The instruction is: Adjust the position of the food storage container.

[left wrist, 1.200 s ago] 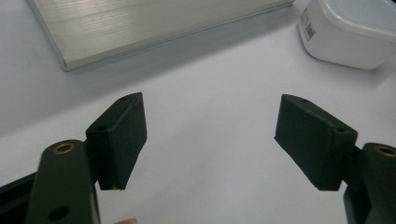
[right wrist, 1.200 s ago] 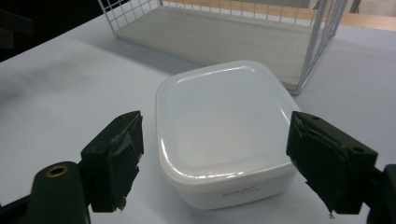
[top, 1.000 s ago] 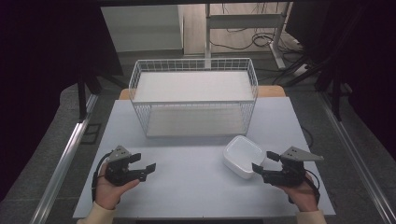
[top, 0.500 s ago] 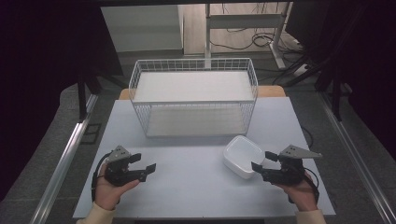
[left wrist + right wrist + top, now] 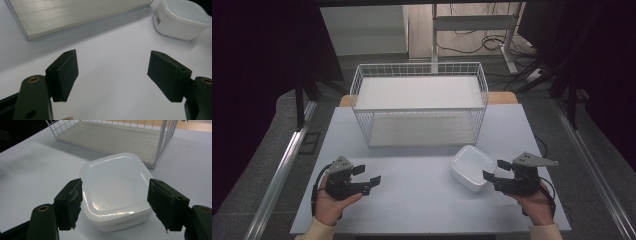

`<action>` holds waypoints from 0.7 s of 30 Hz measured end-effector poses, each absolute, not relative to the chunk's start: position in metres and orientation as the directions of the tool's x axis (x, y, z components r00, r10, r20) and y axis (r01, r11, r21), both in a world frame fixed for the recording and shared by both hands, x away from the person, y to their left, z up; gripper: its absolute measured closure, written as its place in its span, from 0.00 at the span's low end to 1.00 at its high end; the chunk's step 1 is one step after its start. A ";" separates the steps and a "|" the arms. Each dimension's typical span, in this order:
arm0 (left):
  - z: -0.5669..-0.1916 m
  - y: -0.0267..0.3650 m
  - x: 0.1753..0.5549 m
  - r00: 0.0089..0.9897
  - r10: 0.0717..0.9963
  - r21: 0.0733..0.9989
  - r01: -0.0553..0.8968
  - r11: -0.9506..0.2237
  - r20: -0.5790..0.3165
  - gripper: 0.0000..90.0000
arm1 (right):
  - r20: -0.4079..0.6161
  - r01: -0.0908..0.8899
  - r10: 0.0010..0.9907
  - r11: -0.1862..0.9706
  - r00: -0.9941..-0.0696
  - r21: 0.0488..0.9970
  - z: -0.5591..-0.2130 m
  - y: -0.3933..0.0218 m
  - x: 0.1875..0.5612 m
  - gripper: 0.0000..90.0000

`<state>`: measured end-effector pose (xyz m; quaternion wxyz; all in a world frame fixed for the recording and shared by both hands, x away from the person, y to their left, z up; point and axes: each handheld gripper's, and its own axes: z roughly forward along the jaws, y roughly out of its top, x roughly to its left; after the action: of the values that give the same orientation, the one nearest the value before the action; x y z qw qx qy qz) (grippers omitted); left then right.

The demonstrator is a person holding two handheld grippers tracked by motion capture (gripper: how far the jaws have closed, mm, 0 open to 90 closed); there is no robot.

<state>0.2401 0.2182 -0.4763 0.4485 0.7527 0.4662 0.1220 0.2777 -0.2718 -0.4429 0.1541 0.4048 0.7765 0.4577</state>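
A white lidded plastic container (image 5: 469, 166) sits on the table, right of the middle and in front of the basket. My right gripper (image 5: 493, 170) lies level at its right side. In the right gripper view the container (image 5: 115, 187) fills the space between the two pads of my right gripper (image 5: 116, 197). The jaws have just been closing and stand close to its sides, with no clear press. My left gripper (image 5: 368, 175) rests low at the front left, open, with bare table between its pads (image 5: 65, 72). From there the container (image 5: 182, 21) shows far off.
A white wire basket (image 5: 419, 66) with a pale board floor stands at the back middle of the light table (image 5: 422, 205). Its mesh wall (image 5: 165, 140) rises just beyond the container. Metal rails run along both table sides.
The right gripper's jaws have narrowed a little around the container and the hand has edged slightly toward it. The left gripper has stayed put.
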 end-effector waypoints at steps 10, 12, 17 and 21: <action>-0.476 0.219 0.240 0.539 0.804 0.782 0.603 -0.160 -0.251 0.28 | 0.117 0.507 0.795 0.258 -0.595 0.823 -0.429 -0.268 0.289 0.37; -0.475 0.219 0.240 0.536 0.805 0.781 0.604 -0.156 -0.254 0.28 | 0.105 0.511 0.805 0.264 -0.584 0.818 -0.427 -0.268 0.291 0.38; -0.475 0.220 0.240 0.532 0.805 0.783 0.605 -0.144 -0.263 0.28 | 0.051 0.518 0.828 0.301 -0.559 0.801 -0.420 -0.265 0.298 0.43; -0.475 0.219 0.240 0.529 0.807 0.781 0.608 -0.145 -0.262 0.28 | 0.054 0.534 0.839 0.294 -0.542 0.792 -0.414 -0.265 0.310 0.47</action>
<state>0.2399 0.2187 -0.4747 0.4518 0.7484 0.4728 0.1103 0.3095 -0.2653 -0.4141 0.1901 0.4392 0.7816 0.4001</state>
